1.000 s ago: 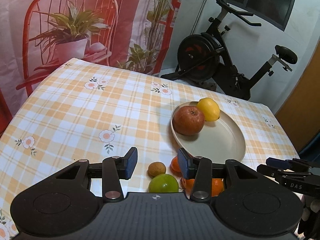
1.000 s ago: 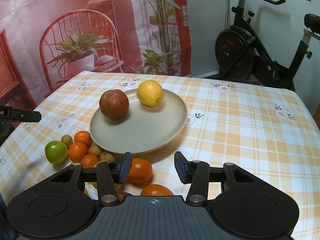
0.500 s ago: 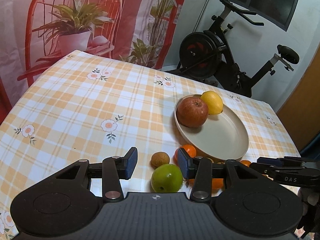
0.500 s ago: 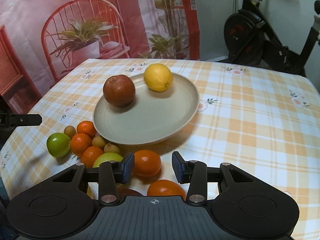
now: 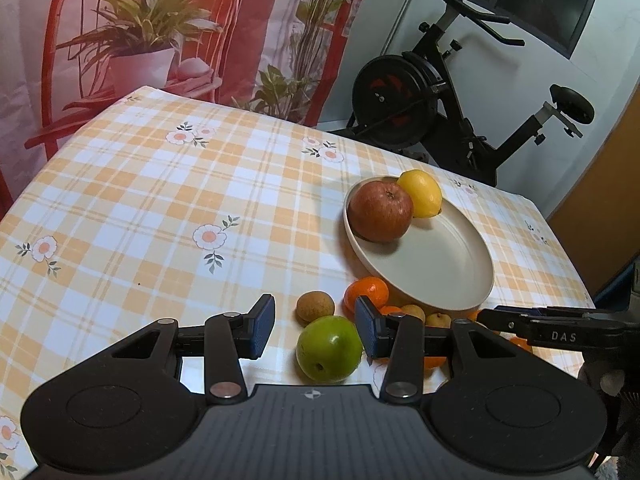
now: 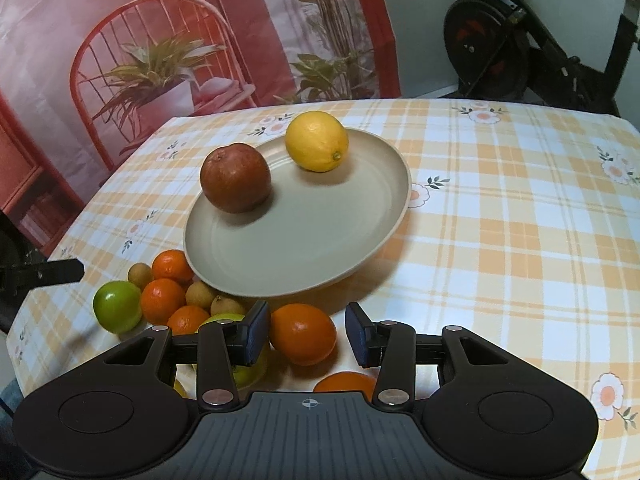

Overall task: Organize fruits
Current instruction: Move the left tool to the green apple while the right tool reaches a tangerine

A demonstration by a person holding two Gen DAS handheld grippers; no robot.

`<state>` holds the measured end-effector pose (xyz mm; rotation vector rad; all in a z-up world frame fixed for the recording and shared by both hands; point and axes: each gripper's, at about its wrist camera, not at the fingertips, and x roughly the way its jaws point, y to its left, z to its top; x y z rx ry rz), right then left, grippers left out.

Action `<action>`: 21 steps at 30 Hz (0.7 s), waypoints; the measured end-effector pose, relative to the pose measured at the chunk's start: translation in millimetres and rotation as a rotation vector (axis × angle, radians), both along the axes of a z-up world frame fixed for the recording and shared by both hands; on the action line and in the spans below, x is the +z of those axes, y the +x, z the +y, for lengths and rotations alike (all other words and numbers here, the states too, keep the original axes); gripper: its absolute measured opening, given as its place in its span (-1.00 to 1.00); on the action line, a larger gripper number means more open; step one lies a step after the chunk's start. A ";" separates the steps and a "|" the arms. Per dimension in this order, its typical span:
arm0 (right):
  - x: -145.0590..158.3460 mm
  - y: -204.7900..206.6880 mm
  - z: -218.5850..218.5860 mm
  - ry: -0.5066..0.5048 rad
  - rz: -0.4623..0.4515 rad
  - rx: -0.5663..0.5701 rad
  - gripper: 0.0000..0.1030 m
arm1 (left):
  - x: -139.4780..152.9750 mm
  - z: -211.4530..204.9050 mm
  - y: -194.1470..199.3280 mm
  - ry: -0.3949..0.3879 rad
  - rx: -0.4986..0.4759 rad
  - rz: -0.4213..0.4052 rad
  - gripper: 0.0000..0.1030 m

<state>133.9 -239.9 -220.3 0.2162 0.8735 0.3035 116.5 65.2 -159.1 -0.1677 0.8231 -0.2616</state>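
Observation:
A beige plate (image 5: 448, 276) (image 6: 320, 248) holds a red apple (image 5: 380, 211) (image 6: 235, 178) and a yellow lemon (image 5: 421, 193) (image 6: 317, 141). Loose fruit lies in front of it: a green apple (image 5: 329, 349) (image 6: 117, 306), mandarins (image 6: 162, 301), small brown fruits (image 5: 315, 307) and a large orange (image 6: 303, 334). My left gripper (image 5: 314, 330) is open around the green apple, which sits close to the right pad with a gap on the left. My right gripper (image 6: 306, 336) is open around the large orange, whose right side is free of the pad.
The table wears an orange-checked cloth (image 5: 160, 208) with flowers. A second orange (image 6: 346, 383) and a yellow-green fruit (image 6: 248, 368) lie under the right gripper. An exercise bike (image 5: 440, 96) and a printed backdrop (image 6: 160, 40) stand beyond the far edge.
The left gripper has crept forward, so the green apple now sits between its fingers. The right gripper has sunk toward the pile and the large orange has come between its pads.

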 end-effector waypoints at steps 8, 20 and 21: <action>1.1 -0.2 1.0 -0.003 -0.003 -0.007 -0.22 | -2.5 -0.1 0.6 -0.008 -0.008 0.010 -0.09; 28.0 -2.0 38.1 -0.025 -0.079 0.123 -0.23 | -6.8 2.4 1.3 -0.018 -0.010 0.025 -0.09; 28.9 -0.6 45.3 -0.031 -0.080 0.146 -0.23 | -7.1 3.7 1.5 -0.021 -0.007 0.026 -0.09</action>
